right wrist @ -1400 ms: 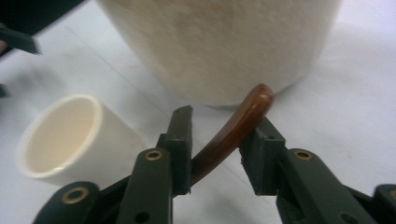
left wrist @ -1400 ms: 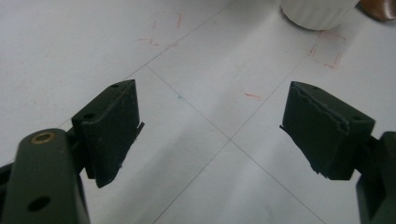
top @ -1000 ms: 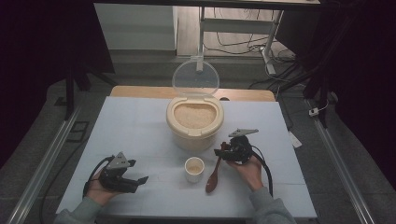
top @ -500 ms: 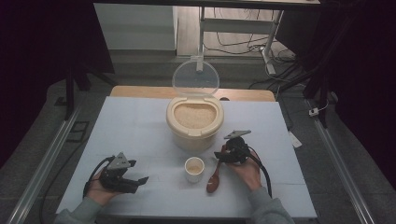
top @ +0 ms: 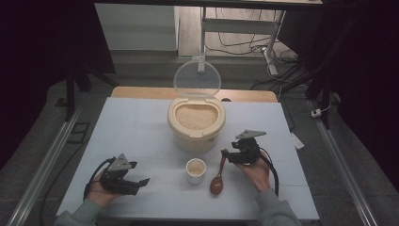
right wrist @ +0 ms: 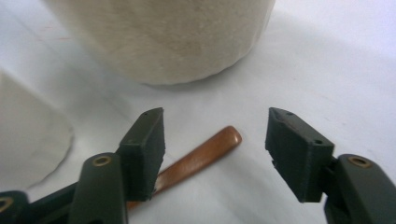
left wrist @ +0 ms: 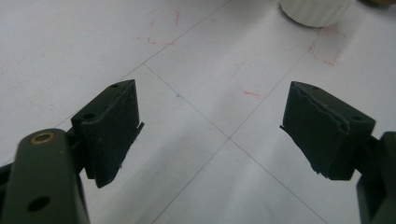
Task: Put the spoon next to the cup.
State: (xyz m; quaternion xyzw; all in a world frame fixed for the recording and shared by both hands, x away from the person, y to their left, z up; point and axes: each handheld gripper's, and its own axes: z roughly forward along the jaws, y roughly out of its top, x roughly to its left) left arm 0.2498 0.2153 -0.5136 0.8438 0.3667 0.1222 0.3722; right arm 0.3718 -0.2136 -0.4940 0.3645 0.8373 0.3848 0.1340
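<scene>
Right claw (right wrist: pixel 217 135) just opened, released; wooden spoon (right wrist: pixel 196 158) lies on table under left jaw, unheld.

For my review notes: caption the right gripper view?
Open right claw above brown spoon handle, cream container behind.

The right gripper (right wrist: pixel 215 140) had just been opening, and its black jaws stood wide apart over the white table (right wrist: pixel 336 60). A brown spoon handle (right wrist: pixel 201 156) lay flat on the table between them, touching neither pad. Beyond stood the cream rice container (right wrist: pixel 163 37), and a white cup (right wrist: pixel 28 135) sat at the left edge.
</scene>
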